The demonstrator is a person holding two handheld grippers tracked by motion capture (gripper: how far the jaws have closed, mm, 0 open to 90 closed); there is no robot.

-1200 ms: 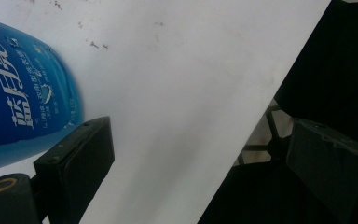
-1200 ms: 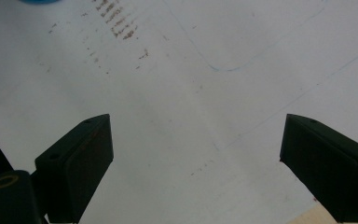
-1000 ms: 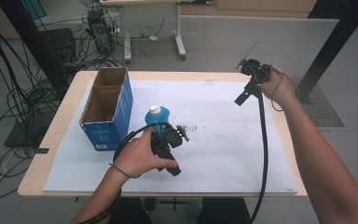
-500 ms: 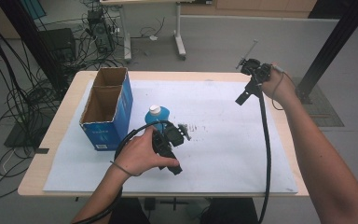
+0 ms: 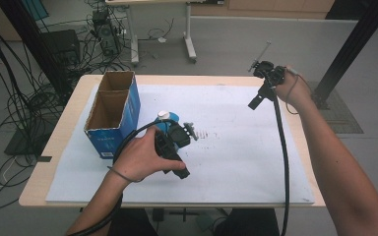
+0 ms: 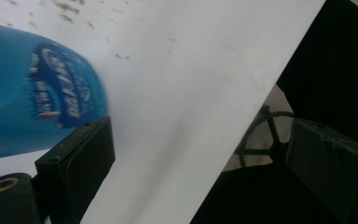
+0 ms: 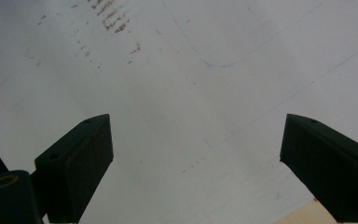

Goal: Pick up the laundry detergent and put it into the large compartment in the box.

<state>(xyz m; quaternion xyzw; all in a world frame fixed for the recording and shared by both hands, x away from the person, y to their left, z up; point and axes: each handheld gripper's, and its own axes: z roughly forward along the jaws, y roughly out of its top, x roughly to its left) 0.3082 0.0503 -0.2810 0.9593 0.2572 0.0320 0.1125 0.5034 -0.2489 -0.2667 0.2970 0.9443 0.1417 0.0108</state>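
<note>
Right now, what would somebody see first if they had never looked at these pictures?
Probably the bright blue bottle with its white cap, standing on the white sheet beside the open blue cardboard box at the table's left. The left tongs are open right next to it. The right tongs hang open above the table's far right side.

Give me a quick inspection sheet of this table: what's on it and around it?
Surface: table under a white sheet with faint brown smudges.
Job's things: blue bottle, white-capped, beside an open blue box.
Clutter: nothing seen.
Grippers: left gripper has its jaws wide apart, one jaw by the bottle, not gripping; right gripper is held above the sheet's far right, jaws wide apart and empty.
Cables: one black cable trails from each gripper.
Surroundings: grey floor, tangled wires at left, another table's legs behind.
</note>
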